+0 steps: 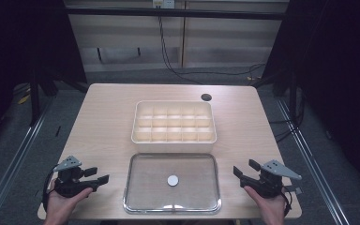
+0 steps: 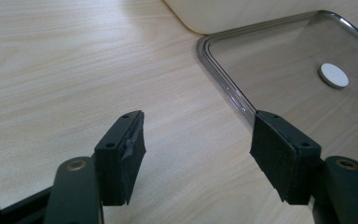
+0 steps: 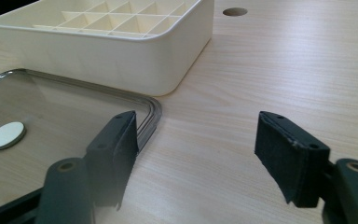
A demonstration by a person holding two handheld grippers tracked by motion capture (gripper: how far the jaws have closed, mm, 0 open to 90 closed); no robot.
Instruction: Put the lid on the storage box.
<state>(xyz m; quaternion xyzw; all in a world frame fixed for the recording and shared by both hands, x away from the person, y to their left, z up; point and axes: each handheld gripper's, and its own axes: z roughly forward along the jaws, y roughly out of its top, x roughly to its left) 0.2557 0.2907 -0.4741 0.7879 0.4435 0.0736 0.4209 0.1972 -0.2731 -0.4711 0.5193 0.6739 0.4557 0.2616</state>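
On the wooden table a cream box with many compartments is sitting in the middle, and a clear lid is lying flat just in front of it, nearly touching it. A small white disc is showing at the centre of the lid. The left gripper is resting near the lid's left side, its jaws spread apart and holding nothing. The right gripper is waiting near the lid's right side, also released and empty.
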